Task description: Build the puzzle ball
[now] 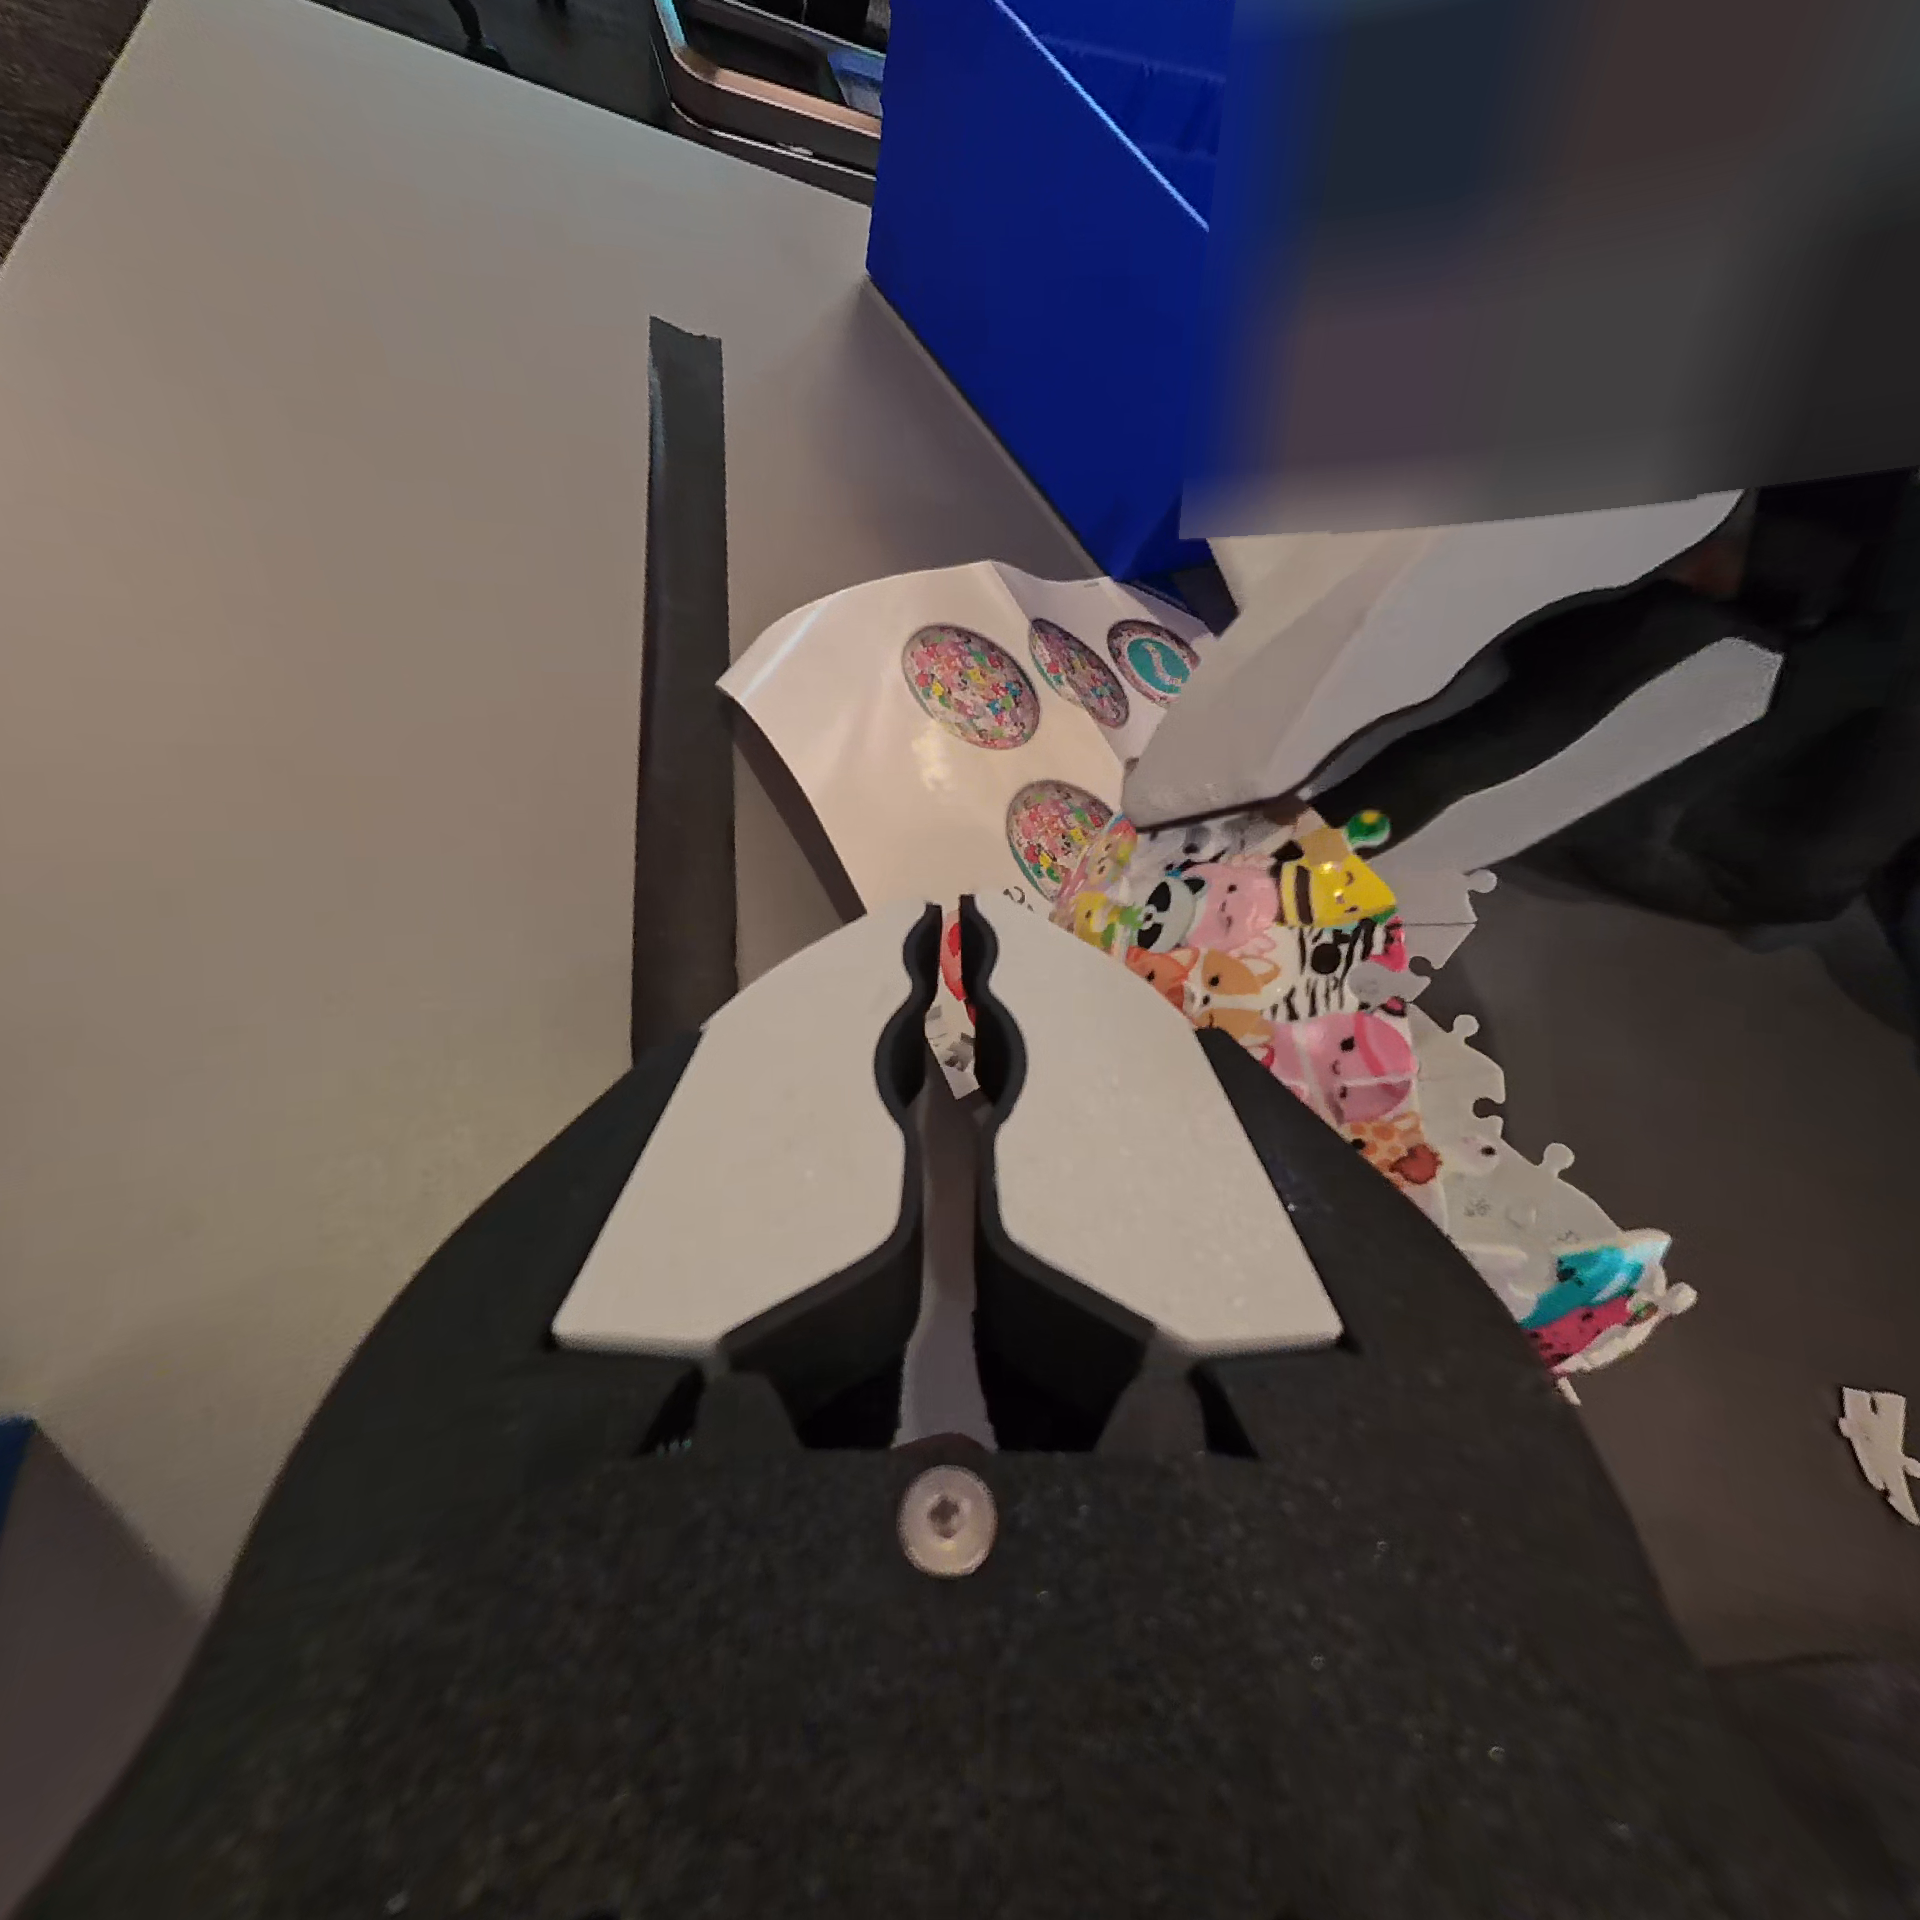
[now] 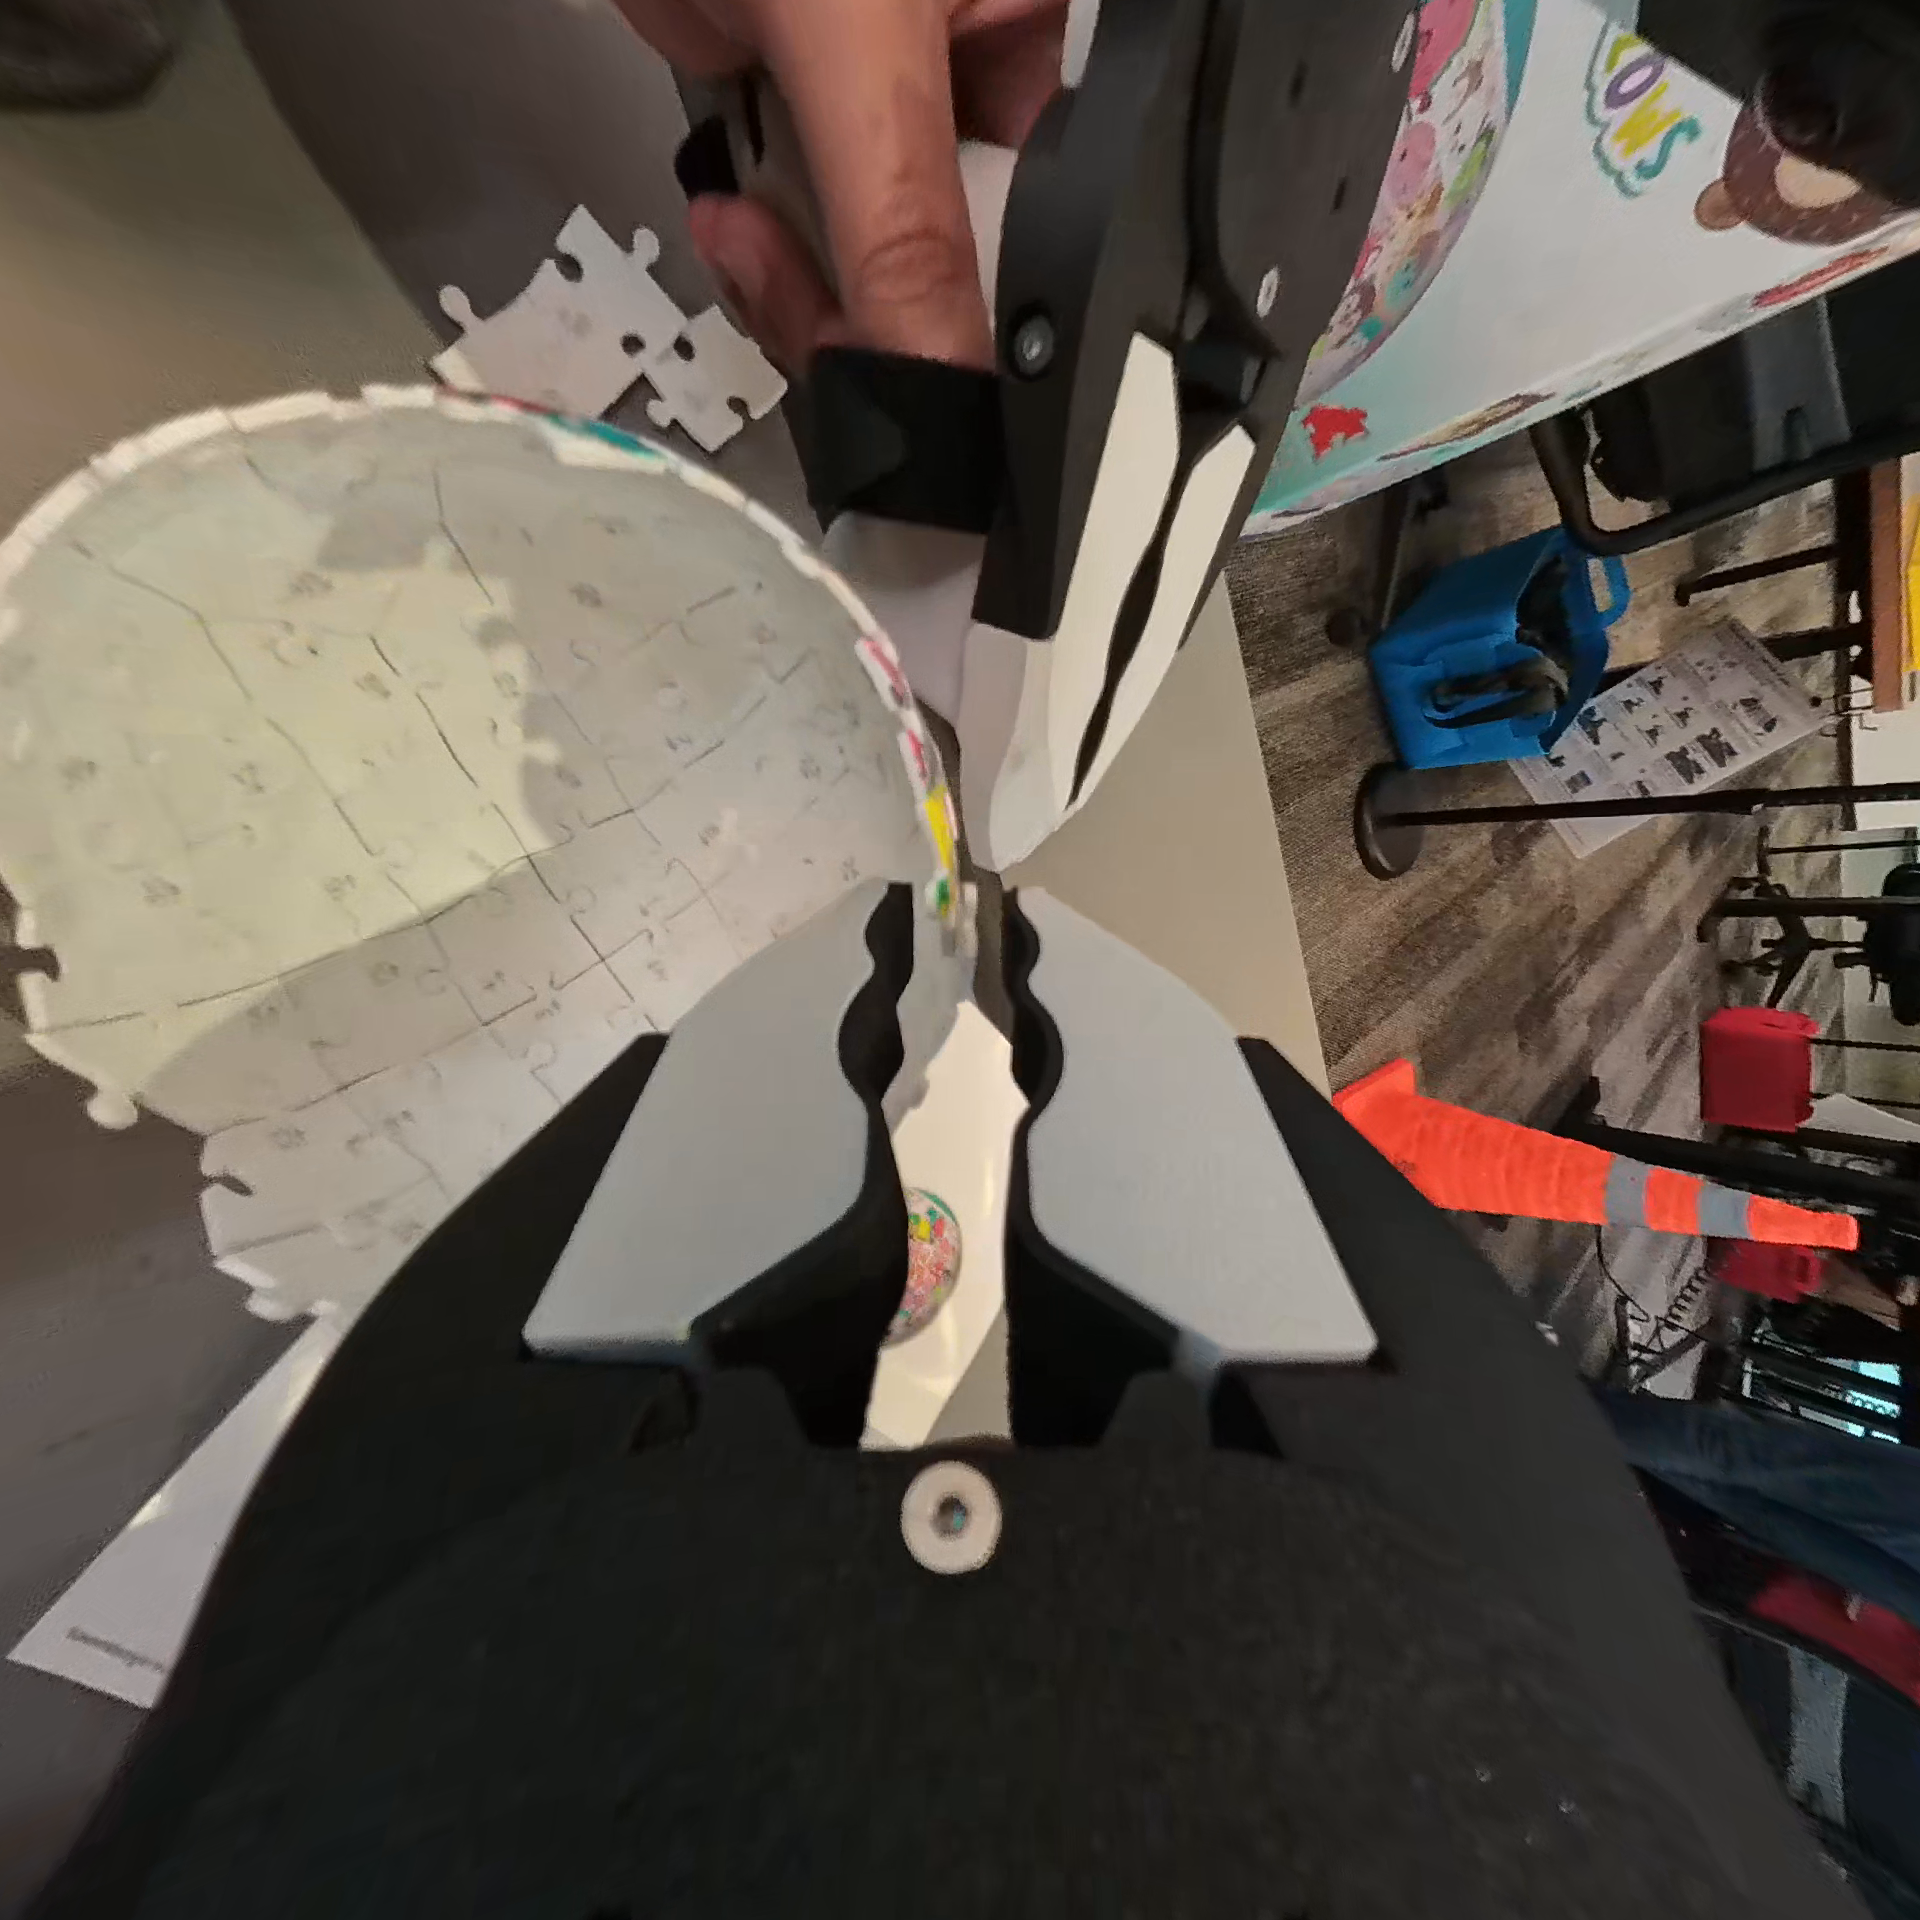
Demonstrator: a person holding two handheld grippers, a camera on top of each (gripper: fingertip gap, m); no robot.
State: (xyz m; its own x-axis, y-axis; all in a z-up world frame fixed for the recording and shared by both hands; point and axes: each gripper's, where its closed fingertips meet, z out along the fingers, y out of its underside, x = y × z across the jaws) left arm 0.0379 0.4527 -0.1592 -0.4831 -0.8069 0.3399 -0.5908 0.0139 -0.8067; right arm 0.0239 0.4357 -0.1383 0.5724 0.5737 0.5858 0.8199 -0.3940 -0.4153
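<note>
1. Puzzle ball shell point(image 2: 416, 727), half built, hangs tilted over the worktop point(image 1: 364, 623)
2. Left claw point(image 1: 951, 914) is clamped on its rim
3. Right claw point(image 2: 961, 914) pinches the same rim, beside the left

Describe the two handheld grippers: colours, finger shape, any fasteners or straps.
Both match. The left gripper and right gripper each have a grainy matte black body, flaring wide toward the camera, with one silver screw on the centreline. The fingers are flat pale grey plates with rounded tips, lined inside with wavy black pads. From the right wrist view, the left one shows a black strap by the person's hand.
</note>
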